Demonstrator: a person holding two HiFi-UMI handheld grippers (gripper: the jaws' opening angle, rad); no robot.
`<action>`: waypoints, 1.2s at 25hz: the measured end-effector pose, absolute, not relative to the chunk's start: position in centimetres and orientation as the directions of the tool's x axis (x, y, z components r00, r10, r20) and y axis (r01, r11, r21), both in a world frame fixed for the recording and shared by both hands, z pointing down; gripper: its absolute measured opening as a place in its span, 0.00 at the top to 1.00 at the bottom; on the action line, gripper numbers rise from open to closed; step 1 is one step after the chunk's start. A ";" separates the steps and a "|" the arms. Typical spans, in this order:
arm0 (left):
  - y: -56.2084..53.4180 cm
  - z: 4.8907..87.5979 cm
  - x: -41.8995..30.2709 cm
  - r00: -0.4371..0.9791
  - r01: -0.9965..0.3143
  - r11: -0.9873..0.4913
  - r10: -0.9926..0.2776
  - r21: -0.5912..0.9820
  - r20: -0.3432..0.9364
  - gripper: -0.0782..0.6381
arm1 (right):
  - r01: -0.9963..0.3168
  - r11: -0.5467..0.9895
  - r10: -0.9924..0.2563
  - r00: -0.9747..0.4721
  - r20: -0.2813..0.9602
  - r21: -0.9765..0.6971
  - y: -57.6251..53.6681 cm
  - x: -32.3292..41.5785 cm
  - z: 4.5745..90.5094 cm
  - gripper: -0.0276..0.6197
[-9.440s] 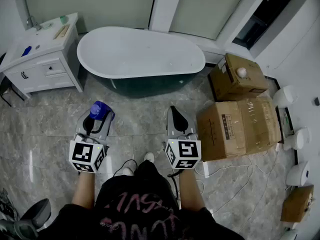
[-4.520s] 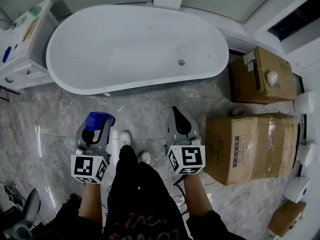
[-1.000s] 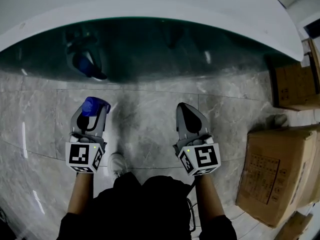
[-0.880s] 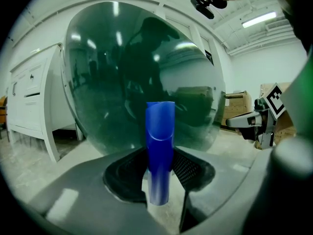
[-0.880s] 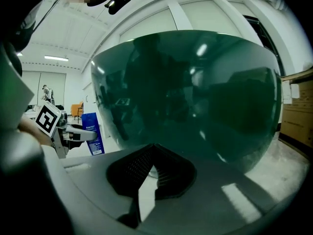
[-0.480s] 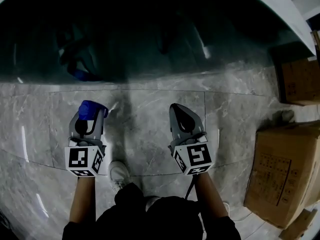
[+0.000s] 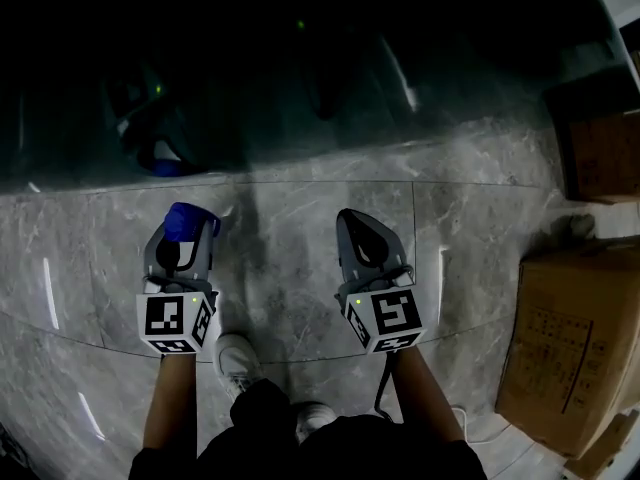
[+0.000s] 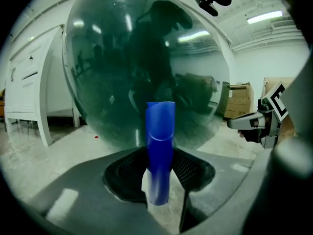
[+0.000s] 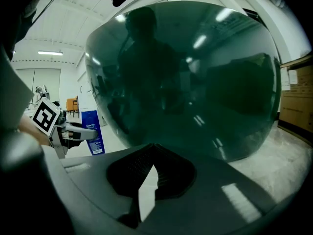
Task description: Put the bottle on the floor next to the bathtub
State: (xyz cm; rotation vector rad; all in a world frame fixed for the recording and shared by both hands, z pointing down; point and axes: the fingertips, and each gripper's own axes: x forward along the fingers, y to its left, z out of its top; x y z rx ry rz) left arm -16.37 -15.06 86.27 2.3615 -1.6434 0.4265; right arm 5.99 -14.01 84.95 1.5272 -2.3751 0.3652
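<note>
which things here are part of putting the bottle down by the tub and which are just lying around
For the job: blue bottle, clamped in the left gripper; bathtub; floor in front of it.
Just lying about: cardboard boxes; white cabinet. The right gripper is shut on nothing.

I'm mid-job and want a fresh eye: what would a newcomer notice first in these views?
The bright blue bottle stands out first, upright and clamped in the left gripper, just in front of the bathtub. The tub's dark, glossy green side fills both gripper views and mirrors the person. The right gripper is shut and empty, and a cardboard box sits at the head view's right.
</note>
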 end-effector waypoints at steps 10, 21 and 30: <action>-16.2 88.4 -16.0 0.327 -0.936 -0.353 -0.866 0.000 0.378 0.66 | -0.912 0.406 -0.826 -0.395 0.402 -0.063 -14.6 5.9 87.2 0.92; -17.6 89.3 -15.7 0.333 -0.929 -0.368 -0.868 -0.027 0.369 0.66 | -0.903 0.421 -0.803 -0.417 0.425 -0.091 -14.6 5.0 88.3 0.92; -17.8 90.6 -15.4 0.335 -0.927 -0.374 -0.864 -0.034 0.375 0.66 | -0.906 0.411 -0.799 -0.411 0.439 -0.099 -14.4 5.6 89.0 0.92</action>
